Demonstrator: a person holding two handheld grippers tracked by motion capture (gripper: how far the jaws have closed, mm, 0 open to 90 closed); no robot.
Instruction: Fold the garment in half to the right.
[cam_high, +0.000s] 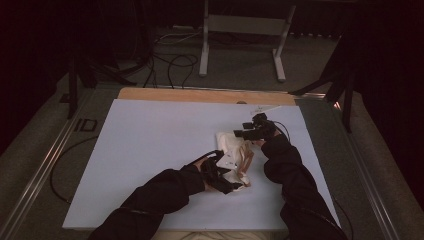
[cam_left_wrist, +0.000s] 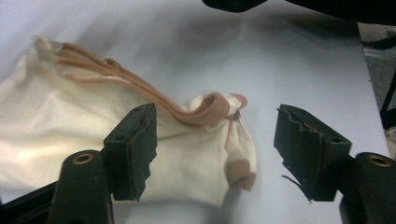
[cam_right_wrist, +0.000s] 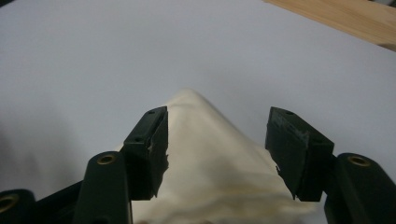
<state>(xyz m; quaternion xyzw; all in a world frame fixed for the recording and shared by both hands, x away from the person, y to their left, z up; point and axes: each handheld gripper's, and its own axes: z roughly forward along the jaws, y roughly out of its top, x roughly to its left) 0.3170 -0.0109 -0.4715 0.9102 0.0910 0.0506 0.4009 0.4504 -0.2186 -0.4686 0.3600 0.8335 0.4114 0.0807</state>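
A cream cloth bag (cam_high: 231, 146) with tan drawstrings lies crumpled on the white sheet (cam_high: 150, 150), right of centre. My left gripper (cam_high: 227, 180) is at the bag's near end. In the left gripper view that gripper (cam_left_wrist: 215, 112) is open, and the bag's (cam_left_wrist: 56, 121) gathered mouth and tan drawstrings (cam_left_wrist: 140, 88) lie between its jaws. My right gripper (cam_high: 242, 134) is at the bag's far end. In the right gripper view it (cam_right_wrist: 218, 114) is open, astride a raised peak of the cloth (cam_right_wrist: 210, 158).
The sheet covers a wooden tabletop, whose bare strip (cam_high: 200, 95) shows along the far edge. Metal rails (cam_high: 45, 165) flank the table. A metal stand (cam_high: 205, 45) and cables (cam_high: 175, 65) are on the floor beyond.
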